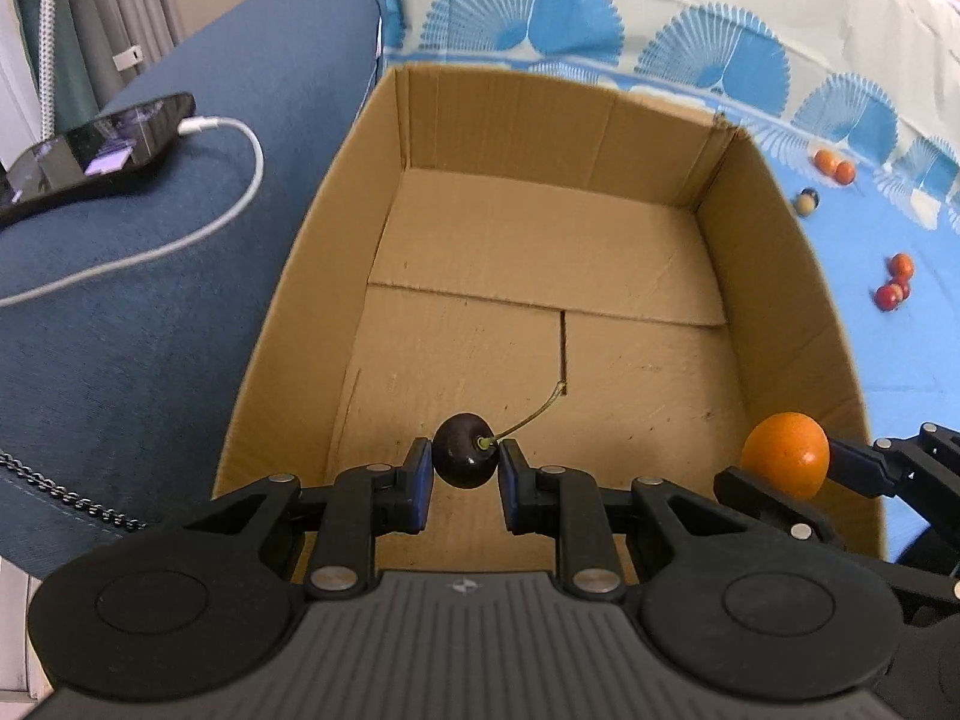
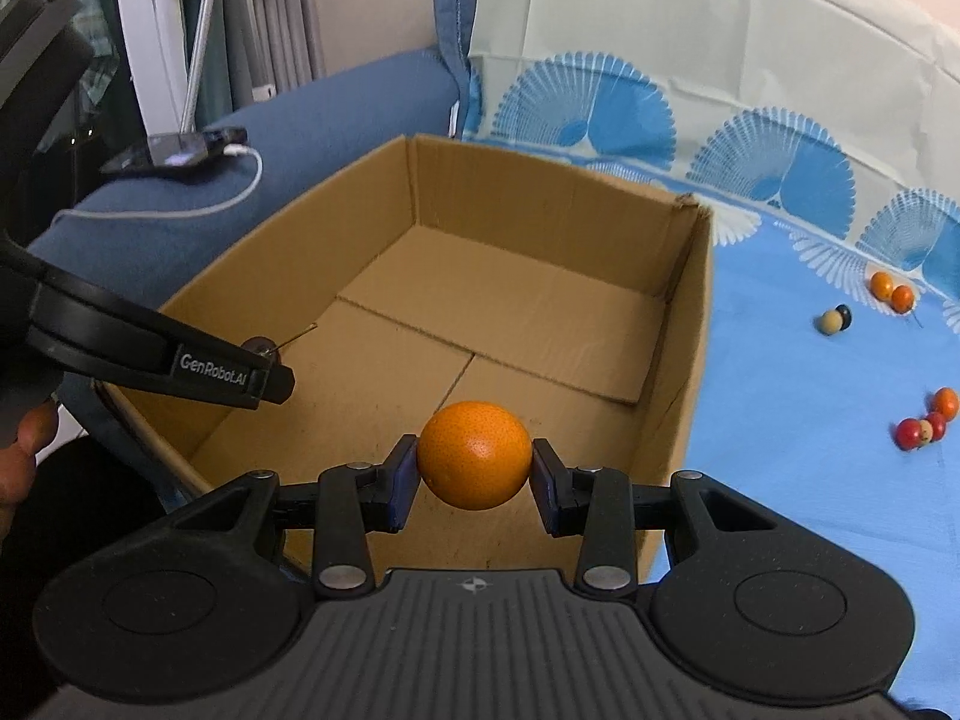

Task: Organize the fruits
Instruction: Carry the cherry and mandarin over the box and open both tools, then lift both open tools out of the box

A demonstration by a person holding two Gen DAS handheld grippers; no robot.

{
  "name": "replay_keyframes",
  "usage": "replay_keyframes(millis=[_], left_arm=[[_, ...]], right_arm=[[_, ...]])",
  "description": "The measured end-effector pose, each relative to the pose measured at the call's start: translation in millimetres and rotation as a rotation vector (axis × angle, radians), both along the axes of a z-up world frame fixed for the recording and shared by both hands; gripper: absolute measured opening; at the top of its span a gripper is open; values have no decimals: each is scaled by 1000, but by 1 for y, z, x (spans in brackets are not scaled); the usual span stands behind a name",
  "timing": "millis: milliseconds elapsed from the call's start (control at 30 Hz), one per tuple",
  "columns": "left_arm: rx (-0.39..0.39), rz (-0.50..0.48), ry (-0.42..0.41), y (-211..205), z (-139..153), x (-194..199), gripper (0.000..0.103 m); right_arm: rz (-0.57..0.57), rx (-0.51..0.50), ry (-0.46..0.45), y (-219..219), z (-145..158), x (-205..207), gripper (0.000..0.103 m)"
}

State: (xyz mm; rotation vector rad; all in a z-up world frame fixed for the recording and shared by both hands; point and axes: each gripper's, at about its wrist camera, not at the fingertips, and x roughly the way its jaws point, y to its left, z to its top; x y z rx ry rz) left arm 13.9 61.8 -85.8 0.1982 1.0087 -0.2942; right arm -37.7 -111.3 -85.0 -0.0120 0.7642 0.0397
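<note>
The left tongs [image 1: 465, 461] are closed tight on a dark cherry [image 1: 467, 450], its stem [image 1: 531, 411] sticking out ahead and to the right of the pads. The right tongs [image 2: 474, 468] are closed partway around an orange [image 2: 474, 455], pinched at its widest part. Both fruits hang over the near end of the open cardboard box [image 1: 414, 120], whose floor lies bare below and ahead of the tongs.

The main risk I see is in the release. The cherry is small, smooth and held only by its sides, so any twist of the left tongs could let it pop out early, and it could land outside the near wall rather than inside. Squeezing harder could bruise or split it.

The orange is round and gripped along a narrow band; if the right tongs tilt, it may roll out. Dropped from this height, it would likely roll along the box floor and could knock the cherry about.

The two tongs sit close side by side, the left one just to the left of the orange, so opening both together could make them bump.

More small fruits [image 2: 921, 423] lie well off to the right on the blue cloth [image 2: 810, 450], still to be gathered.
</note>
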Motion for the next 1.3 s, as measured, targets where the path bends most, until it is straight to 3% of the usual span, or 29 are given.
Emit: replay_keyframes(millis=[433,467,533,567,600,633,700,967,1067,1300], left_arm=[[68,-1,59,-5,-33,16,28],[68,-5,62,-5,-34,17,33],[71,1,54,-5,-33,18,79],[56,-7,49,-4,-31,18,86],[45,-16,45,-5,-29,17,100],[47,-9,22,-7,-25,15,103],[59,-7,-30,-9,-17,12,103],[44,-25,-78,-8,22,-12,103],[29,17,-99,-1,38,-35,103],[7,59,-134,18,61,-101,103]], right_arm=[[14,-34,61,4,-22,16,41],[15,-36,61,4,-22,16,41],[21,-37,59,4,-22,17,41],[25,-35,51,3,-20,17,43],[29,-40,41,4,-18,17,54],[31,-50,33,3,-17,16,61],[31,-72,9,3,-11,14,82],[-12,-41,-35,-6,25,-17,93],[-32,-17,-59,-7,42,-39,100],[-40,-1,-135,-1,71,-99,102]])
